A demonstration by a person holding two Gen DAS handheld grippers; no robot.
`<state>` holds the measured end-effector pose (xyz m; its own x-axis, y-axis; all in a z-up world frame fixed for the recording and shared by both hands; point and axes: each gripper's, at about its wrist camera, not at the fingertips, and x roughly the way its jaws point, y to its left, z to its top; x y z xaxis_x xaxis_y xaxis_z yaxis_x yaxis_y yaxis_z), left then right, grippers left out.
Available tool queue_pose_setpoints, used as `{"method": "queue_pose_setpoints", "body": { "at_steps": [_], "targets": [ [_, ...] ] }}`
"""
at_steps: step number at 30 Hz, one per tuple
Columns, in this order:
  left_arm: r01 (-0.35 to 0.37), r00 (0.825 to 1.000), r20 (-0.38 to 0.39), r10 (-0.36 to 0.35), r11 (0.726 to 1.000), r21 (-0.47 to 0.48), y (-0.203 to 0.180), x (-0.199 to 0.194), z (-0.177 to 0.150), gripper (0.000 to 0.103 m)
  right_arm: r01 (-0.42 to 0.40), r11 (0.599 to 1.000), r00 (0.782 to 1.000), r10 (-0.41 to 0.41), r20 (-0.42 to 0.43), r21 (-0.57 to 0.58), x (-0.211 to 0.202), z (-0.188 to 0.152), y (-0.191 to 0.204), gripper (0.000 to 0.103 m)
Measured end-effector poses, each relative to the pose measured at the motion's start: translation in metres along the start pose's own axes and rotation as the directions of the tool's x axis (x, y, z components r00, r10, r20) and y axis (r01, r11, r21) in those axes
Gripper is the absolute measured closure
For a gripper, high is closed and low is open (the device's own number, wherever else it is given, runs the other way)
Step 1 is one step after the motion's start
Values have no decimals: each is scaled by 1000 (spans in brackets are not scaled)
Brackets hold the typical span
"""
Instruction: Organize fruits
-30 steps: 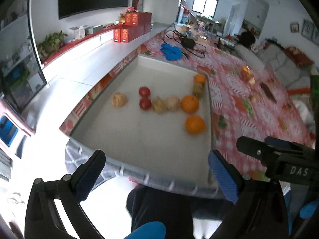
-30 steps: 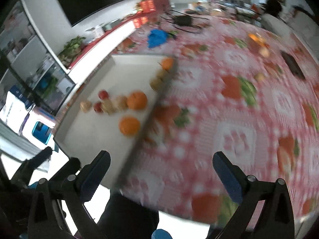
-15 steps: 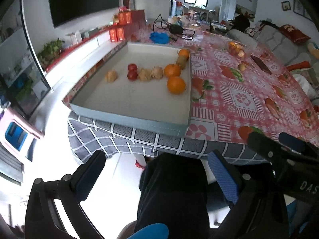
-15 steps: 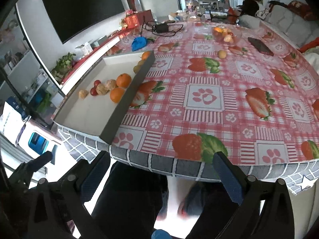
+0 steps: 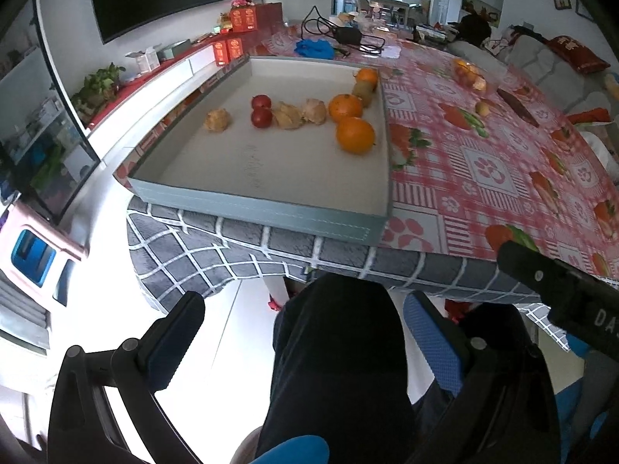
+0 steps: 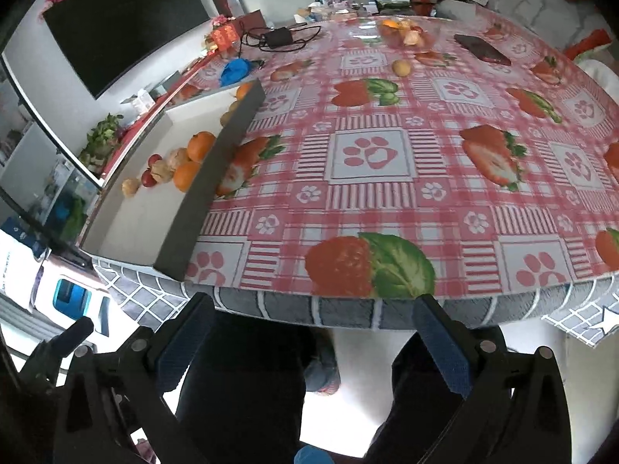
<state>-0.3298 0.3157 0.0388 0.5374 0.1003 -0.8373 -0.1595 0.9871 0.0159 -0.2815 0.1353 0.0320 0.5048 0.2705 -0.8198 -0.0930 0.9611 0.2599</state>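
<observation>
A shallow grey tray point(image 5: 263, 208) sits at the table's near left corner; it also shows in the right wrist view point(image 6: 201, 189). It holds oranges point(image 5: 355, 135), two red fruits point(image 5: 261, 117), several papery beige fruits point(image 5: 287, 115) and a kiwi point(image 5: 363, 89). A loose yellow fruit point(image 6: 401, 67) and a clear bowl of fruit point(image 6: 402, 34) lie farther back on the table. My left gripper point(image 5: 305, 342) and right gripper point(image 6: 315, 342) are both open and empty, held below the table's front edge above the person's legs.
The table carries a red checked strawberry cloth point(image 6: 371, 154) over a grey checked cover. A dark phone point(image 6: 481, 48), a blue cloth point(image 6: 236, 69) and a black charger with cables point(image 6: 276, 38) lie at the back. A TV and low cabinet stand to the left.
Both grippers have drawn back from over the table and dropped below its front edge. The fruits in the tray have not moved.
</observation>
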Motion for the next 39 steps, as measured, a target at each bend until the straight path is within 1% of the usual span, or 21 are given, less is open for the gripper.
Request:
{"method": "queue_pose_setpoints", "body": {
  "at_steps": [3, 8, 11, 14, 17, 20, 23, 25, 28, 31, 34, 39],
  "targets": [
    [-48, 999, 7, 48, 999, -2, 5, -2, 2, 0, -4, 1000, 1000, 4, 13, -14, -1, 9, 7, 0],
    [-46, 999, 25, 47, 998, -36, 16, -9, 9, 0, -34, 999, 999, 36, 38, -31, -6, 25, 22, 0],
    [-47, 998, 27, 48, 998, -37, 17, -10, 11, 0, -70, 996, 997, 71, 8, -52, -6, 27, 30, 0],
    [-40, 999, 21, 40, 999, -35, 18, -7, 11, 0, -63, 996, 998, 62, -29, -65, 2, 25, 35, 0],
    [-28, 999, 18, 29, 999, -25, 19, -2, 10, 0, -49, 997, 998, 47, -33, -62, 9, 22, 36, 0],
    [-14, 1000, 6, 14, 1000, -19, 20, 5, 7, 0, -31, 996, 998, 27, -51, -83, 15, 17, 39, 0],
    [-14, 1000, -17, 13, 1000, -14, 19, 10, 4, 0, -39, 997, 997, 35, -62, -66, 20, 15, 37, 0],
    [-20, 1000, -17, 19, 1000, -12, 19, 10, 4, 0, -43, 998, 996, 39, -74, -55, 22, 15, 36, 0],
    [-31, 1000, -7, 31, 999, -23, 21, 7, 5, 0, -38, 998, 998, 35, -53, -58, 16, 14, 37, 0],
    [-24, 1000, -9, 24, 999, -48, 23, 5, 6, 0, -29, 998, 1000, 28, -14, -55, 6, 12, 37, 0],
    [-22, 1000, -12, 22, 998, -53, 21, 4, 6, 0, -32, 998, 999, 31, -11, -57, 0, 11, 35, 0],
    [-15, 1000, 7, 16, 999, -50, 16, -5, 8, 0, -43, 998, 999, 44, 7, -39, -11, 9, 30, 0]
  ]
}}
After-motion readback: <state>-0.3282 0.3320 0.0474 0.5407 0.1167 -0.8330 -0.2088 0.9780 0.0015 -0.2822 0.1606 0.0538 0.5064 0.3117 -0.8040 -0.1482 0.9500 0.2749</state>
